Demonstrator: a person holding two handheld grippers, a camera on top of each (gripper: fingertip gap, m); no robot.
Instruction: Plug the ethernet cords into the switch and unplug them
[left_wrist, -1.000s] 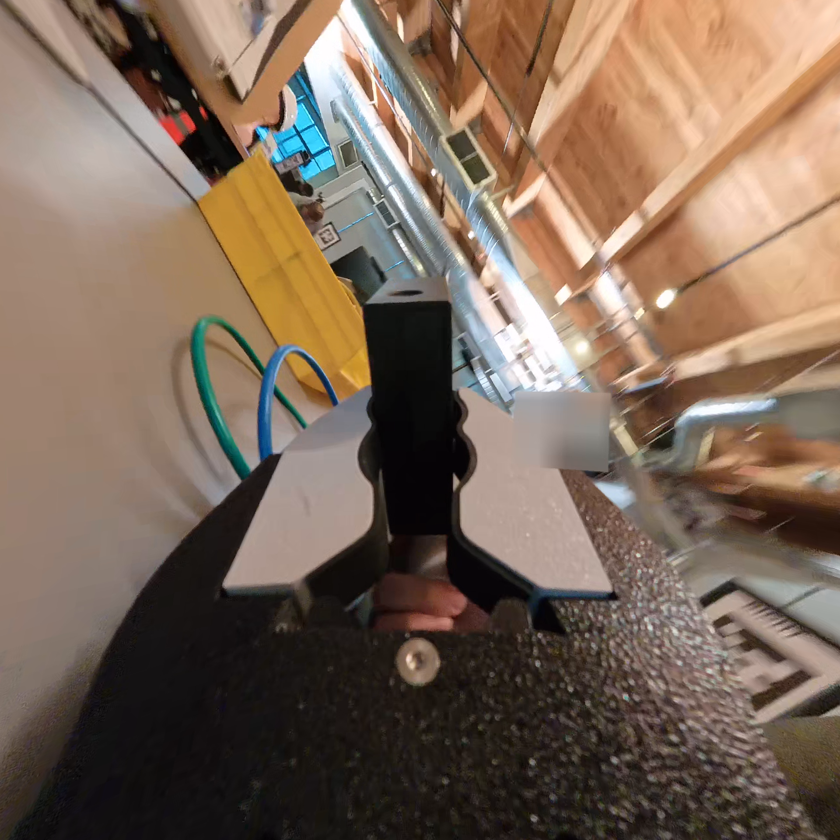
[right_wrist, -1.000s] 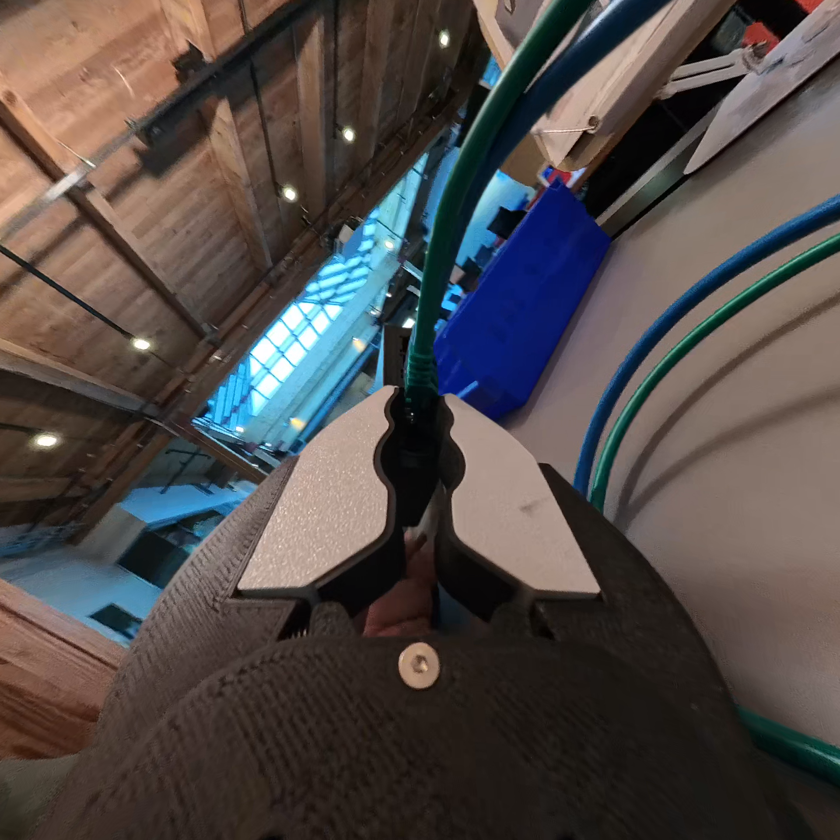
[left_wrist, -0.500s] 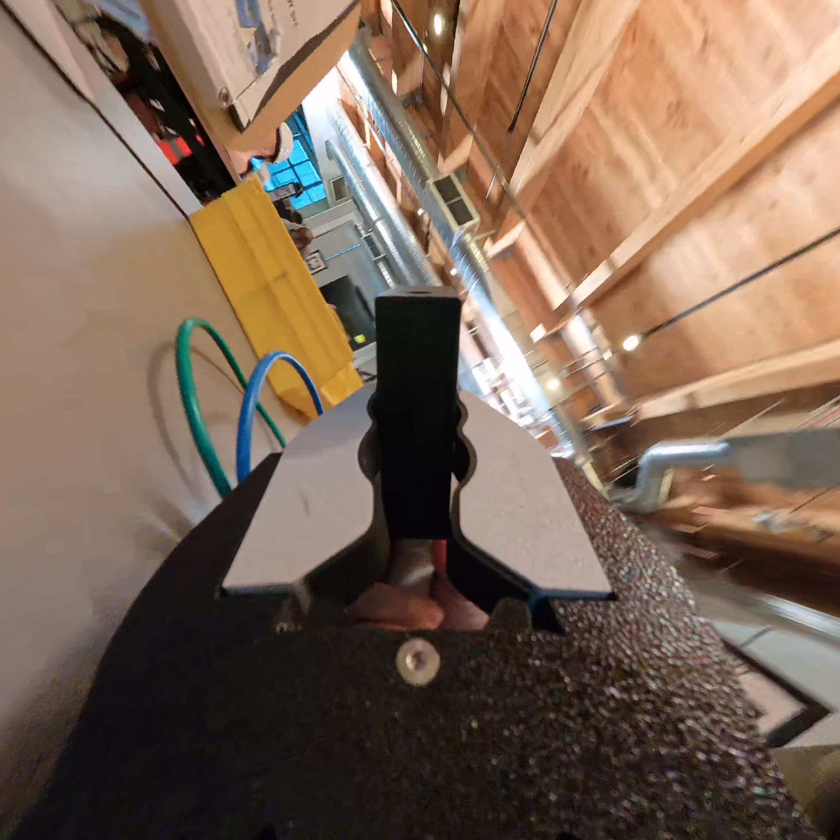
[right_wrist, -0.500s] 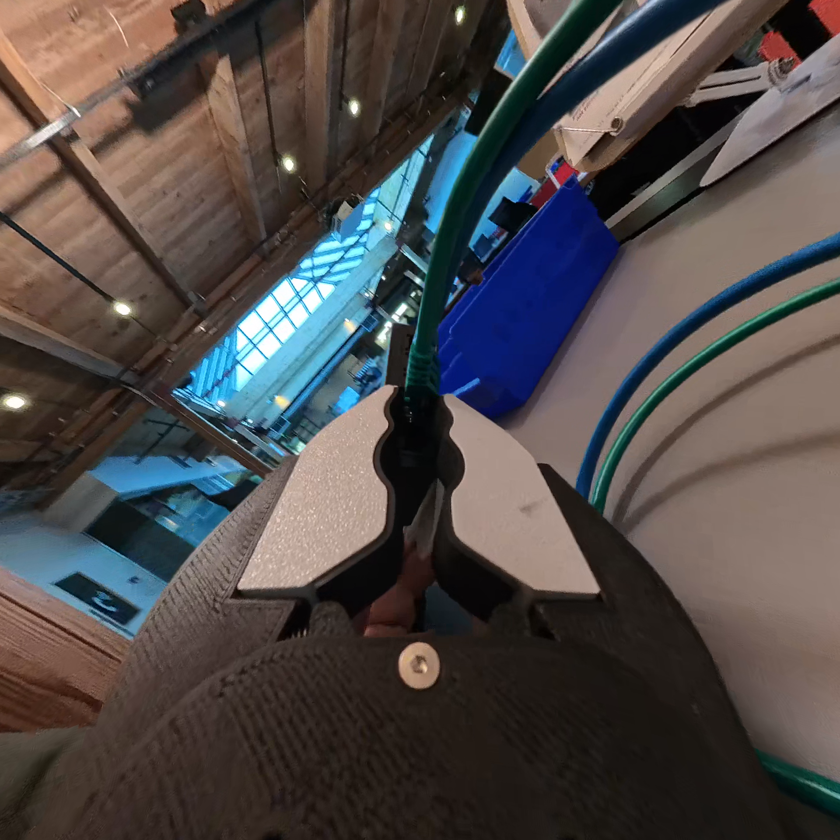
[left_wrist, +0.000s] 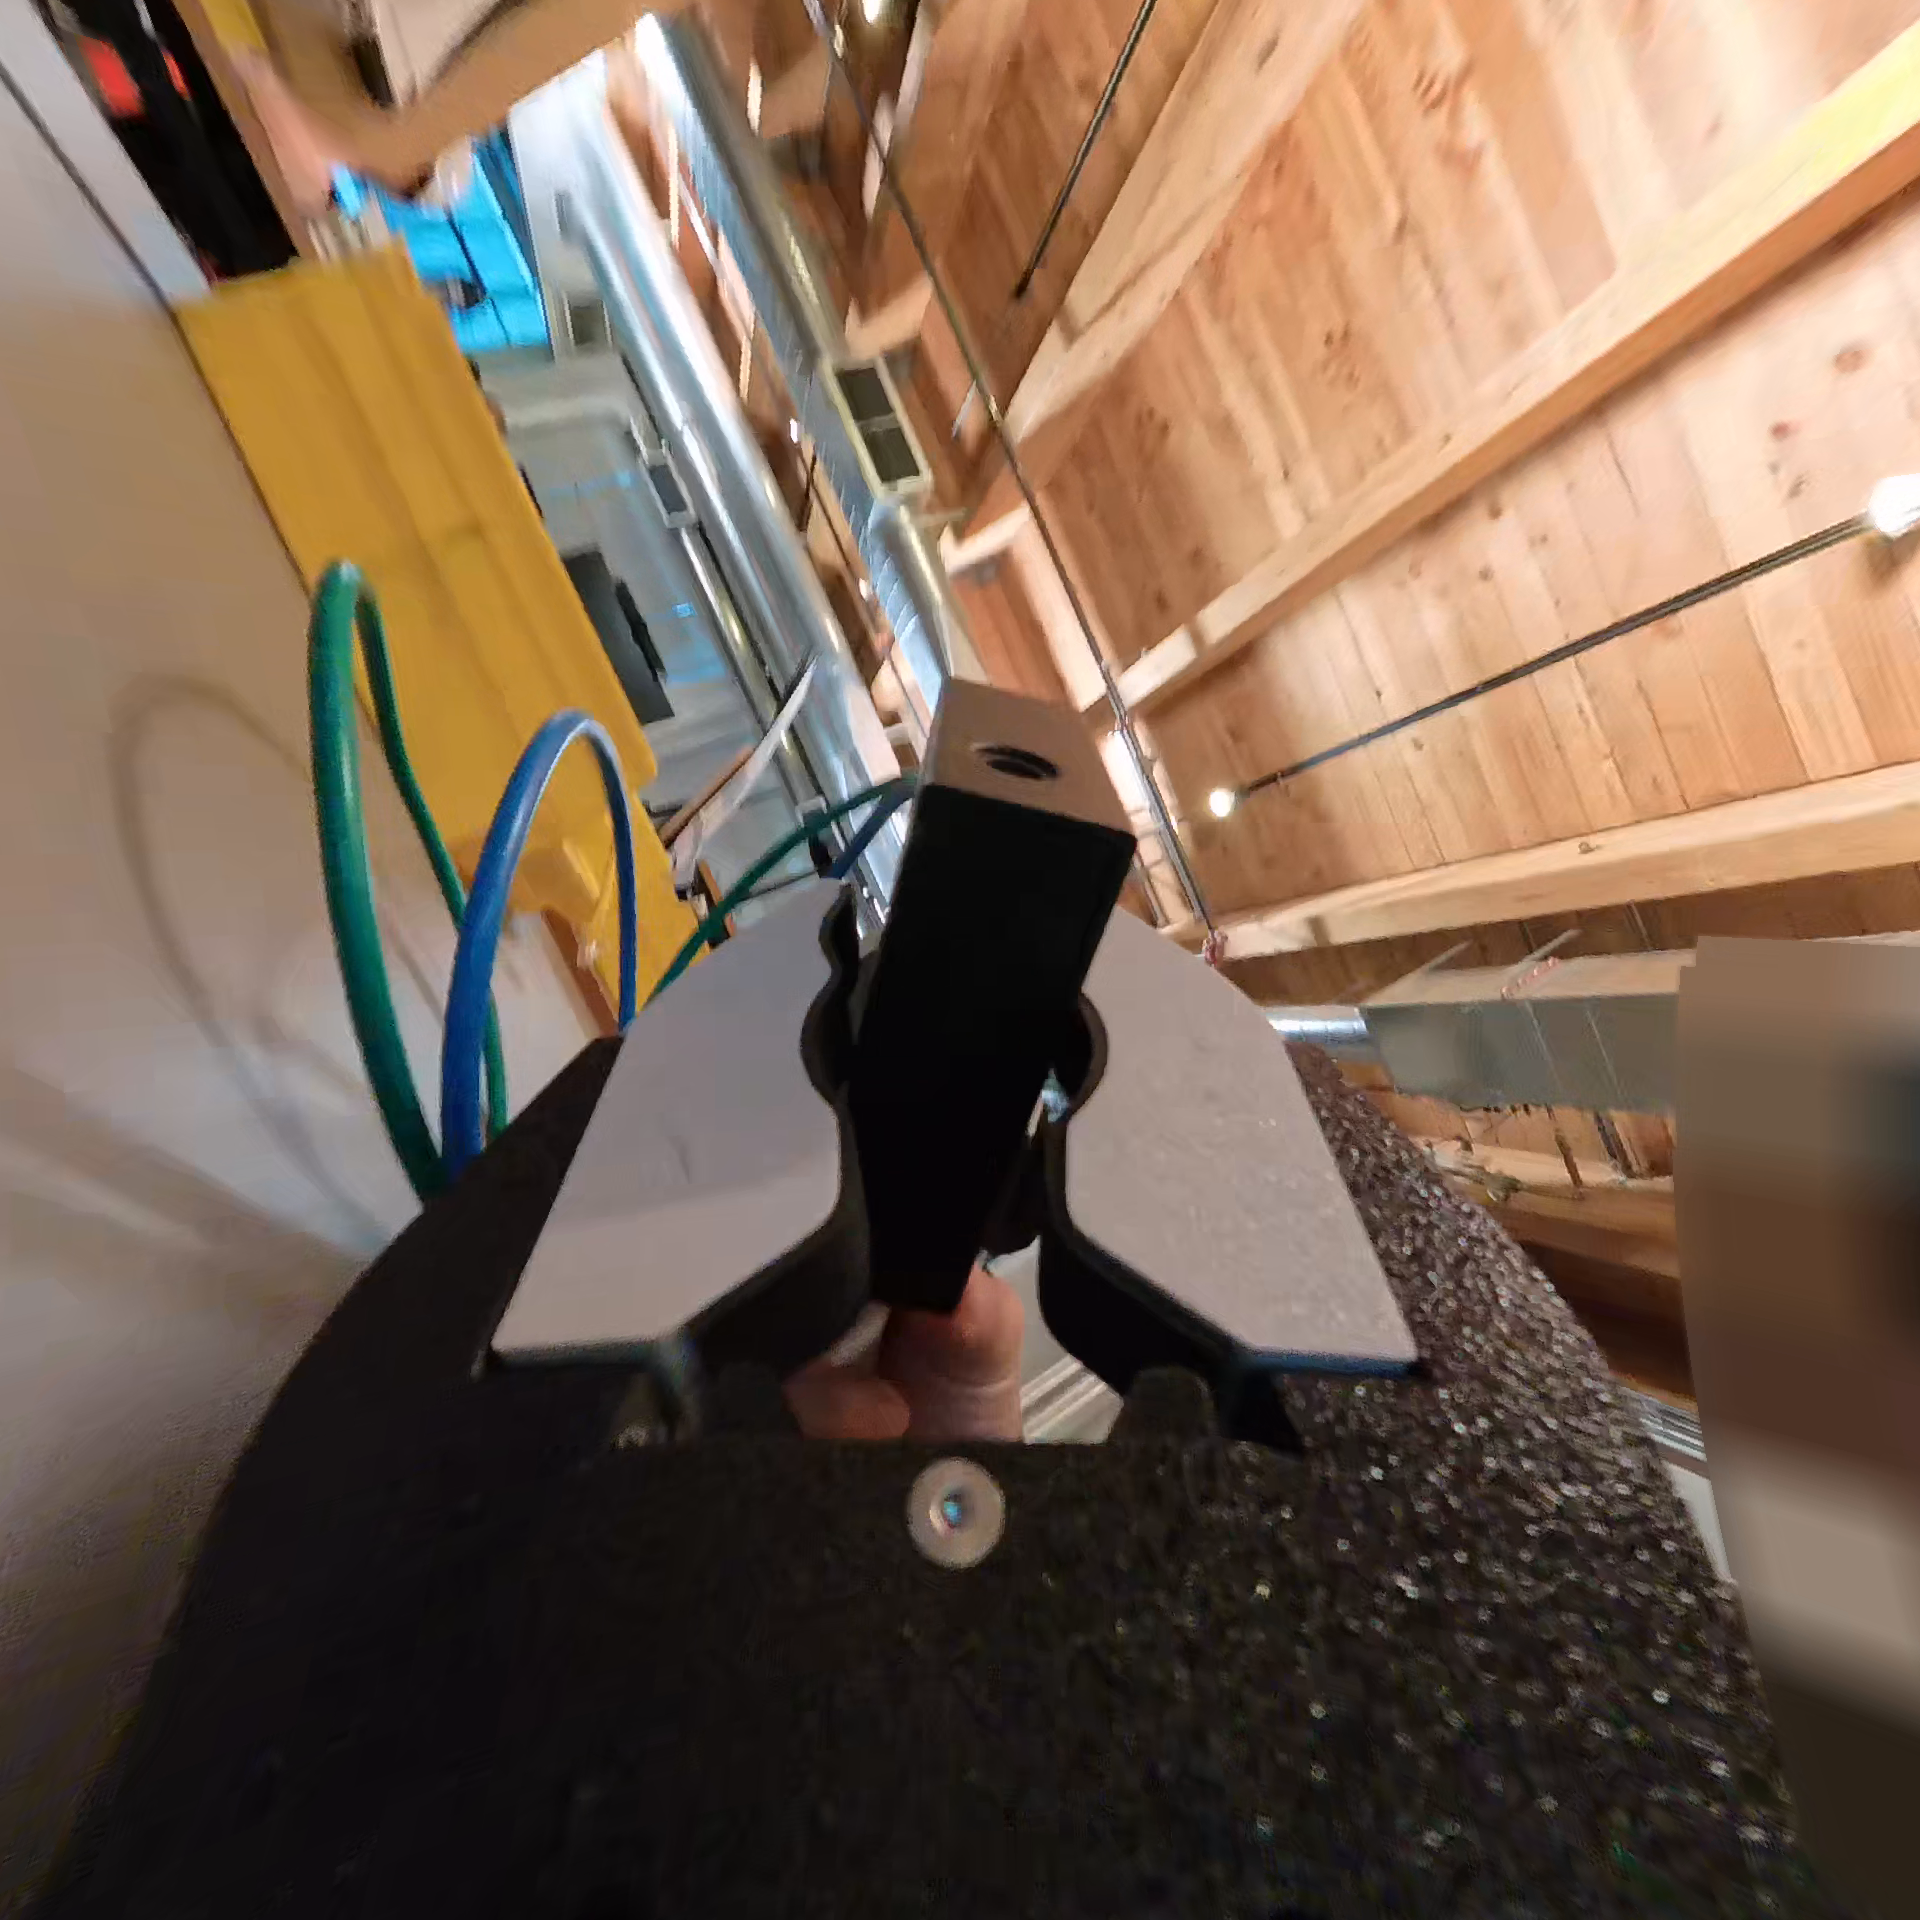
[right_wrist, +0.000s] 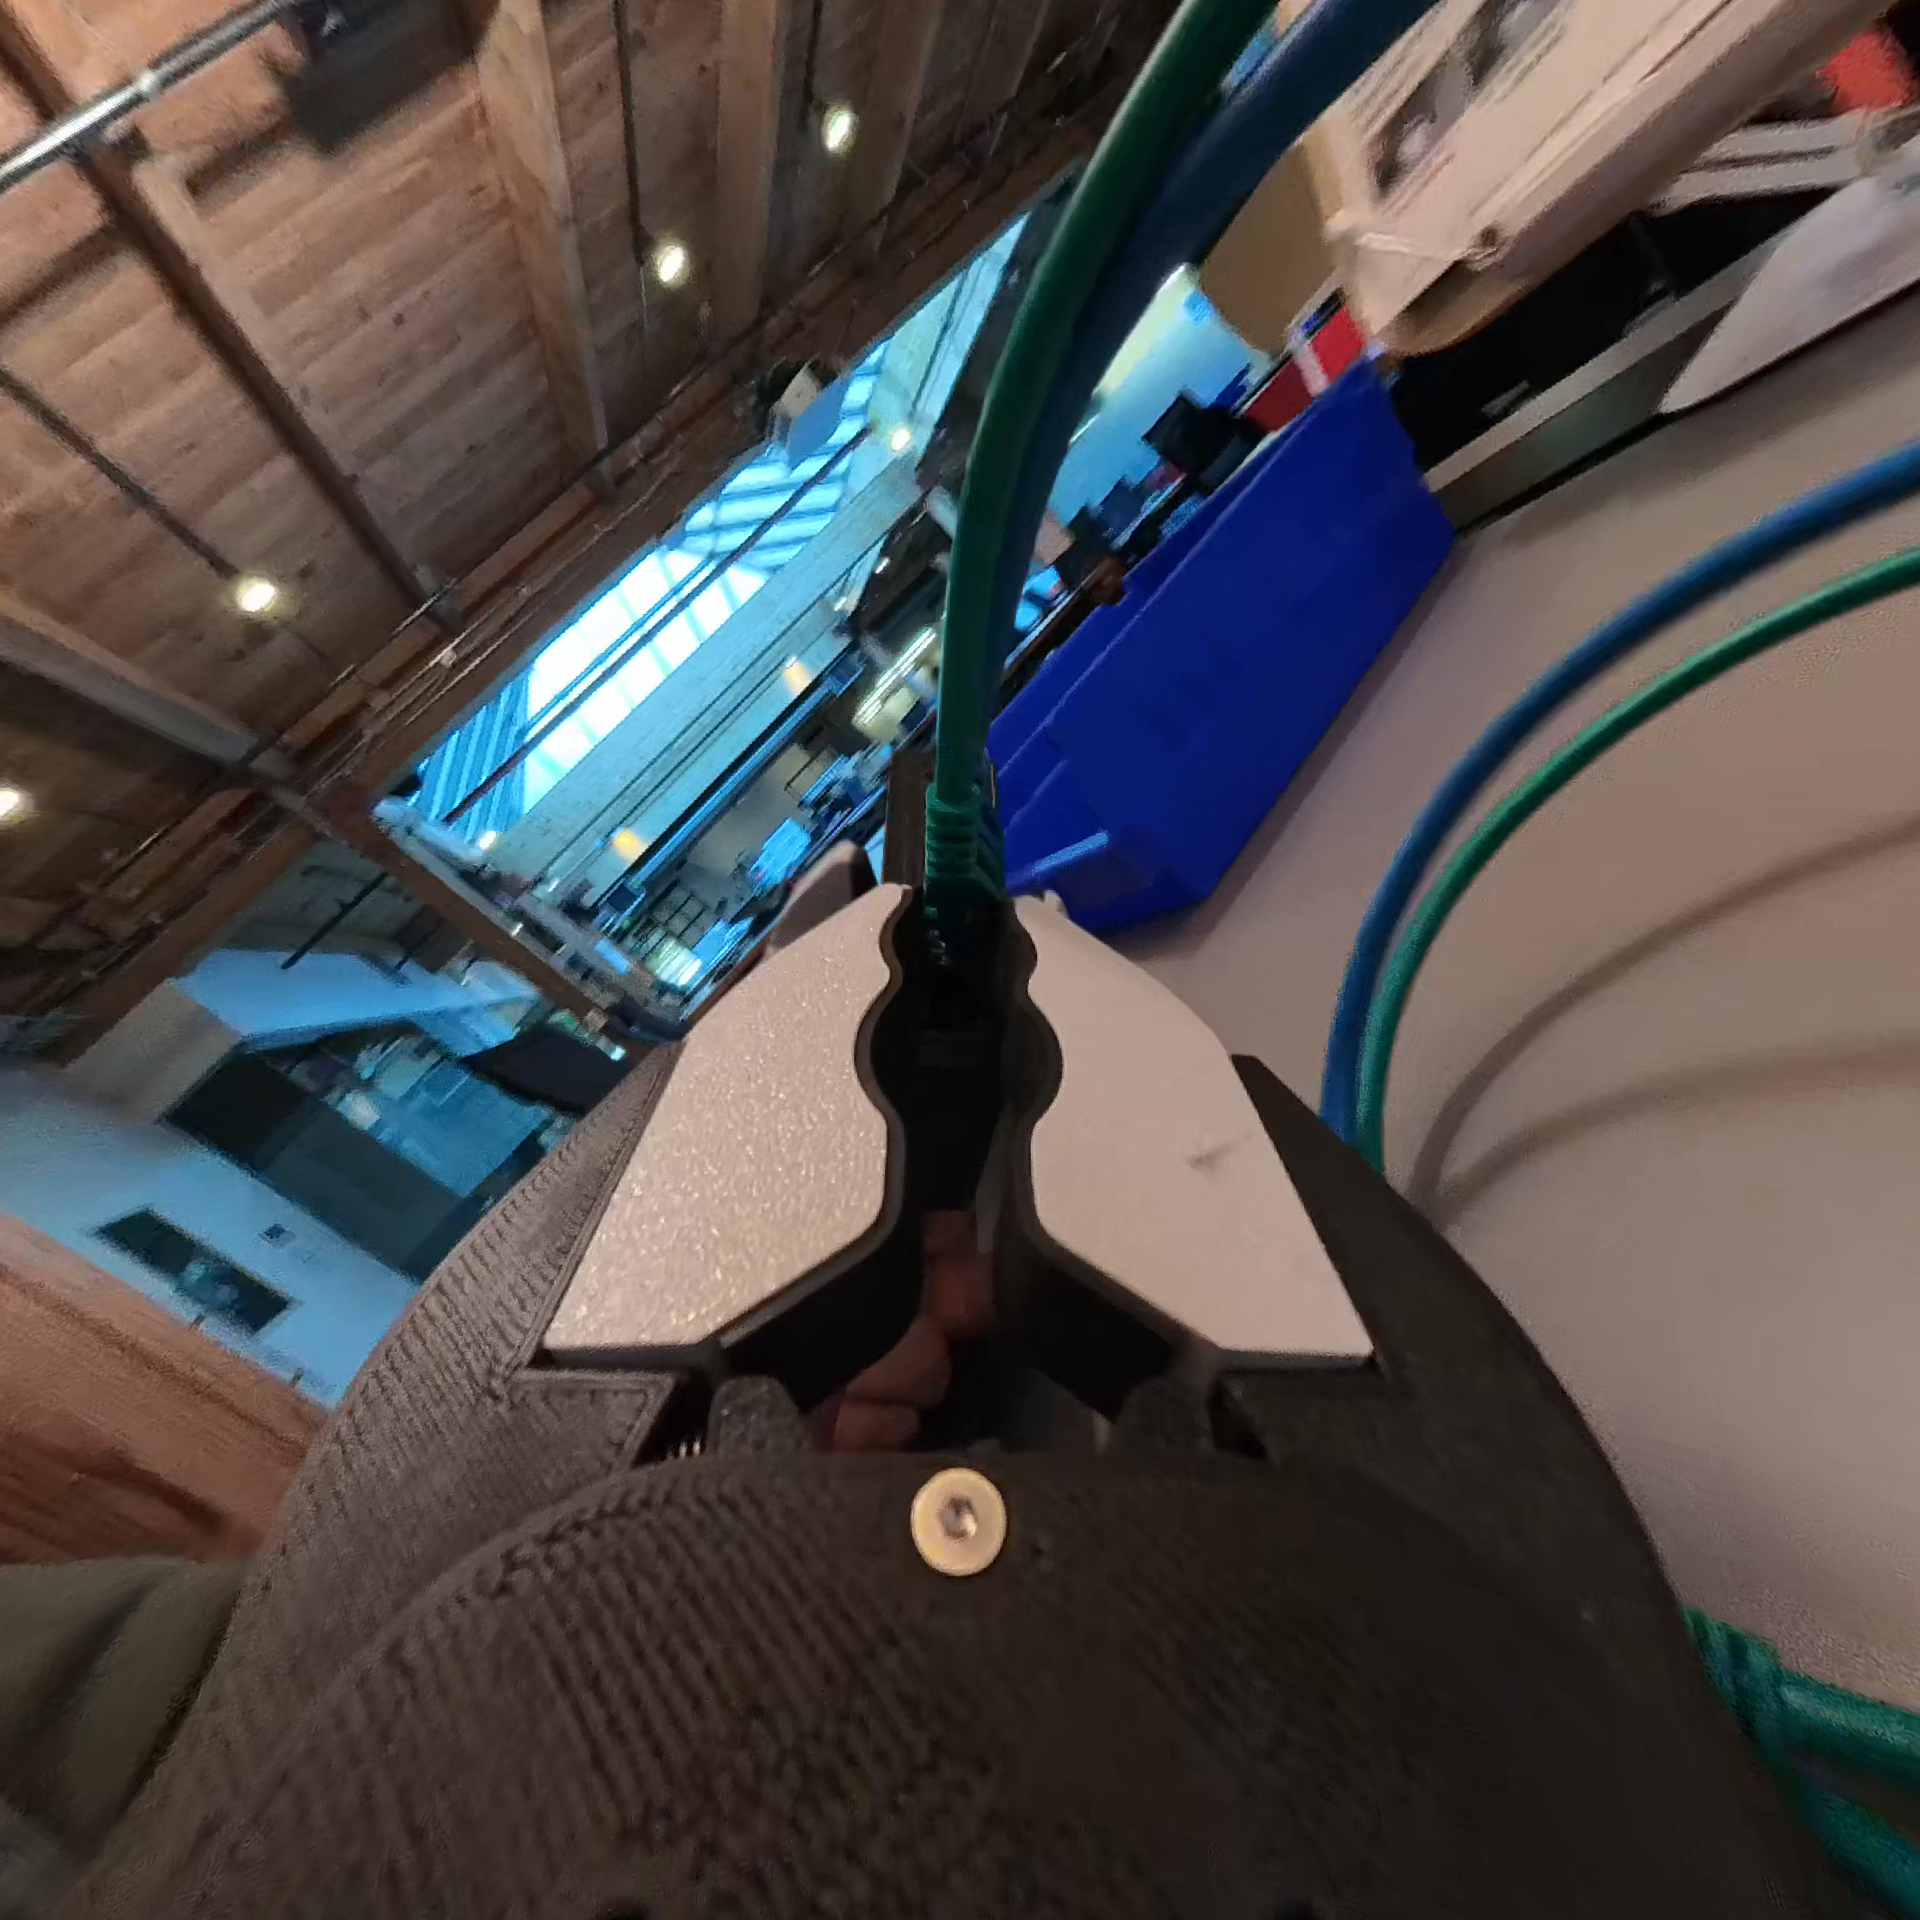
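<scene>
In left tool (left_wrist: 961, 1049), switch (left_wrist: 987, 997) now tilted

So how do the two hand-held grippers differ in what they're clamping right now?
The left hand-held gripper is shut on a black box-shaped switch, wide and rigid, sitting tilted between the fingers. The right hand-held gripper is shut on the green ethernet cord at its plug end, thin, arching up and away. Both are clamped shut and angled toward the wooden ceiling.

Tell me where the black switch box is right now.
In the left wrist view, the black rectangular switch box sits clamped in the left gripper, tilted right, with green and blue cable loops to its left.
</scene>
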